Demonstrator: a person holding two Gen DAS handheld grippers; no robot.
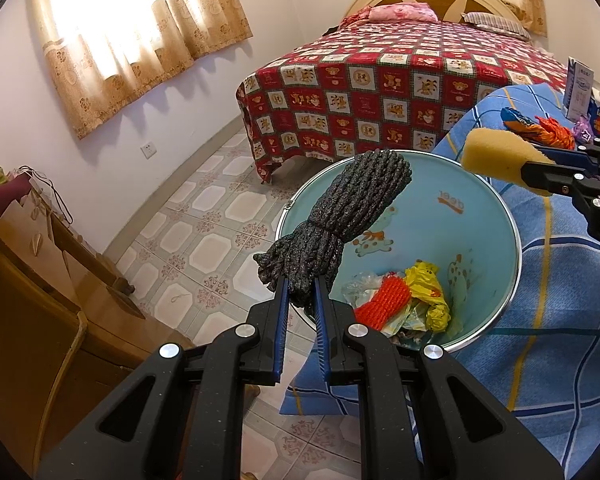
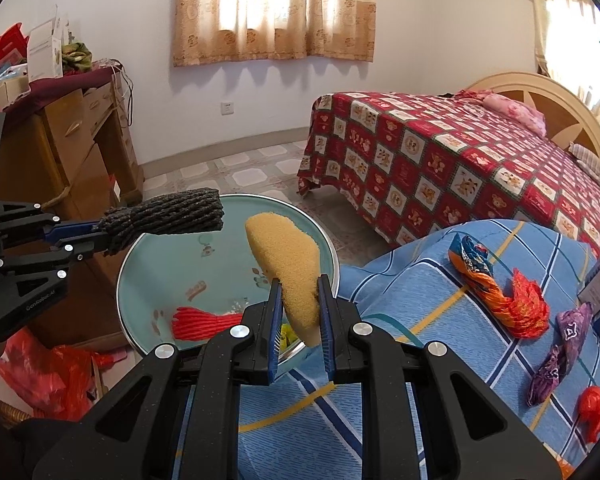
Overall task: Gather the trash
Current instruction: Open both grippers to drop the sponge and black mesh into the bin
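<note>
Left wrist view: my left hand-held gripper [image 1: 302, 286] clenched one knobbly black rope bundle [image 1: 340, 216]; my right hand-held gripper [image 2: 299, 286] pinched one porous yellow sponge [image 2: 288, 264] above the round basin [image 2: 148, 264].

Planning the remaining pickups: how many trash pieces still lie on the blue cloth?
4: striped wrapper, orange-red bag, purple wrapper, red bag, in a row. More may hide past the frame.

walls white [image 2: 440, 20] | floor patterned tile [image 1: 204, 240] | bed red-checked [image 1: 380, 92] | curtained windows sunlit [image 2: 274, 4] | wooden dresser [image 2: 80, 152]
</note>
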